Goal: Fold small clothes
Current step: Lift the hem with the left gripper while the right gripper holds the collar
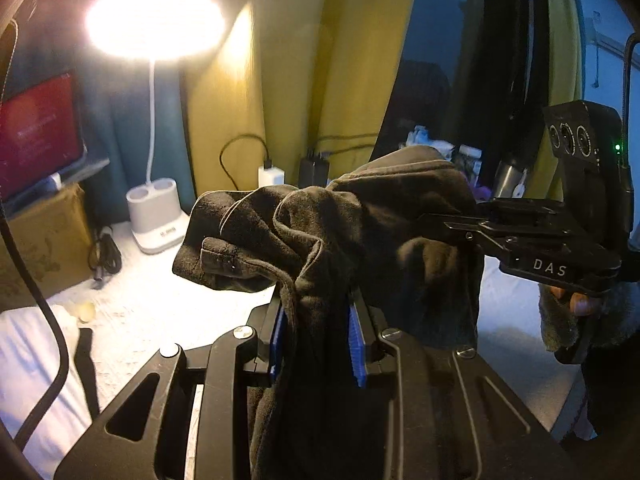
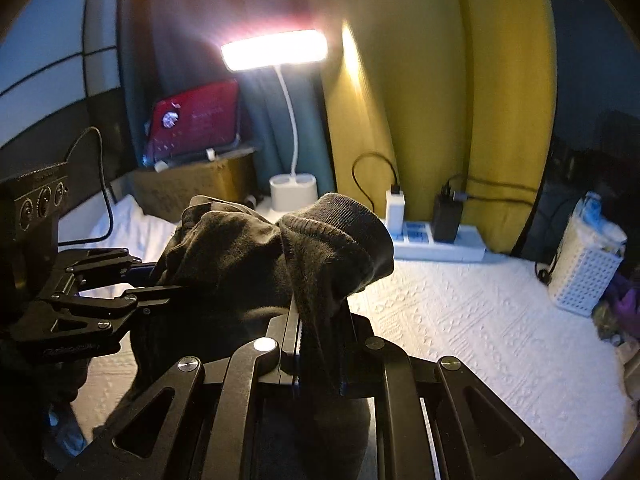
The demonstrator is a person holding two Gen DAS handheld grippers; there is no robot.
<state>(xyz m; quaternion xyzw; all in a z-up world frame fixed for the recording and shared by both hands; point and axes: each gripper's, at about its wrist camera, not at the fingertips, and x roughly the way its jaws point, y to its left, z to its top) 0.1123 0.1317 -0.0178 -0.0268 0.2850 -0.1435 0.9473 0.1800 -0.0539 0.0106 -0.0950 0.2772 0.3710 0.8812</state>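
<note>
A small dark garment (image 1: 360, 208) hangs bunched in the air between both grippers, above a white textured cover (image 2: 480, 320). My left gripper (image 1: 316, 296) is shut on a fold of it, and cloth hides most of the blue pads (image 1: 356, 332). From the right, my right gripper (image 1: 444, 232) clamps the other side. In the right wrist view the right gripper (image 2: 320, 316) is shut on the garment (image 2: 232, 240) just below its ribbed cuff (image 2: 340, 216). The left gripper (image 2: 160, 276) grips it from the left.
A lit desk lamp (image 1: 156, 28) stands at the back on its white base (image 1: 158, 216), beside a red screen (image 1: 38, 132) on a cardboard box (image 1: 44, 240). A power strip with chargers (image 2: 436, 240) lies by the yellow curtain. At the right stands a white basket (image 2: 584, 264).
</note>
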